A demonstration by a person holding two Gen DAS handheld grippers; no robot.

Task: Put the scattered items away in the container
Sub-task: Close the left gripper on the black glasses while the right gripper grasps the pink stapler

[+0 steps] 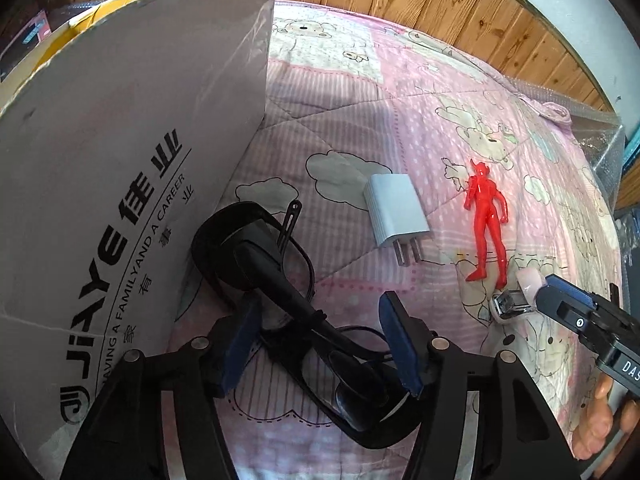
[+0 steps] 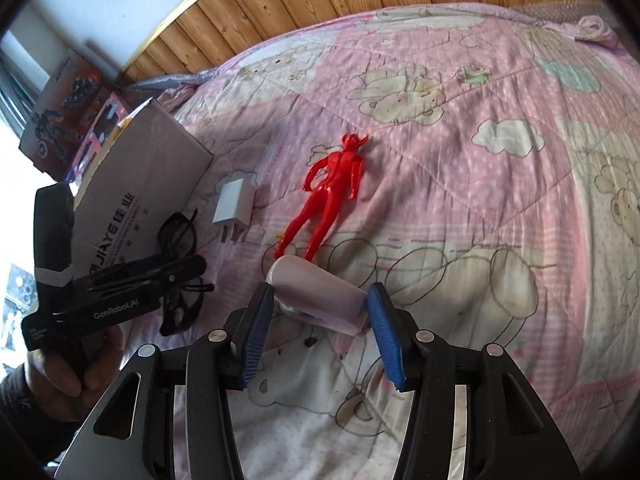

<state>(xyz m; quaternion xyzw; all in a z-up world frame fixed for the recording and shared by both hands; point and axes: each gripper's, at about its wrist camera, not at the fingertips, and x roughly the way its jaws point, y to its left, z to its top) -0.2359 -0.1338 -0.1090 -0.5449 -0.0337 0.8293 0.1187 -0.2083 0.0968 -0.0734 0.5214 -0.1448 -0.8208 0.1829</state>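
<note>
Pink quilt (image 2: pixel 460 184): charger (image 1: pixel 396 210), red figure (image 1: pixel 486 224), perhaps sunglasses (image 1: pixel 280 280).

We see a home bedroom: bed (image 2: pixel 500 208) under a pink teddy-bear quilt (image 1: pixel 332 120), wood-panelled wall (image 2: pixel 320 4) behind, household clutter on it, like a phone charger (image 1: pixel 396 212) and red toy figure (image 2: pixel 332 188).

box (image 1: pixel 120 128): matt cardboard | figure (image 1: pixel 486 220): glossy red plastic | quilt (image 2: pixel 460 200): soft cloth | wall (image 2: pixel 320 4): wood planks
</note>
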